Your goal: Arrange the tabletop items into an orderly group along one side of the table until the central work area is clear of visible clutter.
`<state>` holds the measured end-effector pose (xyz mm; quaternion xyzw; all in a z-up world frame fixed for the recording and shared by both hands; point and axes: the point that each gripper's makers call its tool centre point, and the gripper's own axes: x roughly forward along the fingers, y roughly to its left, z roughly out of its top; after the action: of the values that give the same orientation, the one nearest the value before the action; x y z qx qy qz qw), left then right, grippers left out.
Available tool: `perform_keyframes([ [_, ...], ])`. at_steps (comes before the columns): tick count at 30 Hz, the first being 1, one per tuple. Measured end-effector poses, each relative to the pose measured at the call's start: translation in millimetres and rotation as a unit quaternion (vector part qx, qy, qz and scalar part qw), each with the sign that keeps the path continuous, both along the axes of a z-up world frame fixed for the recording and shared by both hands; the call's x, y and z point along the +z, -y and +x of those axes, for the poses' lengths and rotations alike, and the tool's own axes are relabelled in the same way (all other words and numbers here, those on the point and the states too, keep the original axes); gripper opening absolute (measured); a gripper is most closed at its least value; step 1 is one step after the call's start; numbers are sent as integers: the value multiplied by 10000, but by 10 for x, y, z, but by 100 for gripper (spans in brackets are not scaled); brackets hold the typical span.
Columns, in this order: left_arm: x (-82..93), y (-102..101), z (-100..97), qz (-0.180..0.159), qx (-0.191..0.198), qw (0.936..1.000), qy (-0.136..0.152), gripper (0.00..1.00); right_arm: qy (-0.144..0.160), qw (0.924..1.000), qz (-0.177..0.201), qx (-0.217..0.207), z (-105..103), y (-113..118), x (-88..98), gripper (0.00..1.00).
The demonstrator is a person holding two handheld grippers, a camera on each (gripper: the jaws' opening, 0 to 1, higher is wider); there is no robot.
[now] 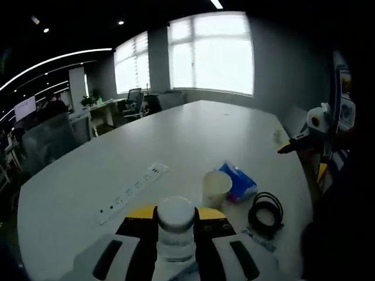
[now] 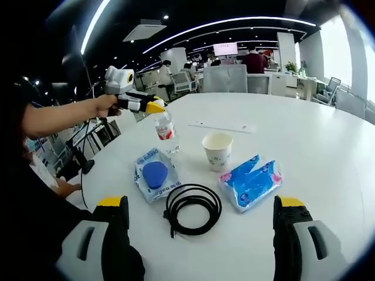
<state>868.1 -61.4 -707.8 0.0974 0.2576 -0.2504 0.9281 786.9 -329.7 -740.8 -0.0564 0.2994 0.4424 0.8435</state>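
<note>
**A:** In the left gripper view, your left gripper (image 1: 176,246) is clamped on the water bottle (image 1: 176,225), whose white cap stands between the jaws. Beyond it on the tabletop (image 1: 193,129) sit the paper cup (image 1: 215,187), the blue tissue pack (image 1: 239,181) just behind it, and the coiled black cable (image 1: 266,212) to their right. A power strip panel (image 1: 132,190) is set into the surface to the left.

**B:** And the right gripper view?

**A:** There your right gripper (image 2: 202,234) stands wide open over the near edge, holding nothing. The cable (image 2: 192,208) lies just ahead, between the jaws, with a blue pouch (image 2: 154,174) to its left and the tissue pack (image 2: 251,181) to its right. The cup (image 2: 217,150) is farther off, and the bottle (image 2: 166,130) hangs upright in the left gripper (image 2: 153,108) above the tabletop, behind the pouch.

**B:** So how do I set it down well?

**A:** I'd judge you're mid-carry. Keep the bottle upright, lower it beside the pouch so it lines up with the group, and release only once its base rests flat. Mind the cup; a nudge would tip it.
</note>
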Motion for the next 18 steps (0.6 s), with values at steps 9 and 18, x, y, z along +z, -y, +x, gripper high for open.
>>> perform_keyframes([
  [9,-113,-386,-17,136,361,9991,-166,20,-23,10000,5,-10,16,-3,-31,100],
  [18,-113,-565,-15,184,397,9988,-236,20,-29,10000,17,-77,68,34,-46,100],
])
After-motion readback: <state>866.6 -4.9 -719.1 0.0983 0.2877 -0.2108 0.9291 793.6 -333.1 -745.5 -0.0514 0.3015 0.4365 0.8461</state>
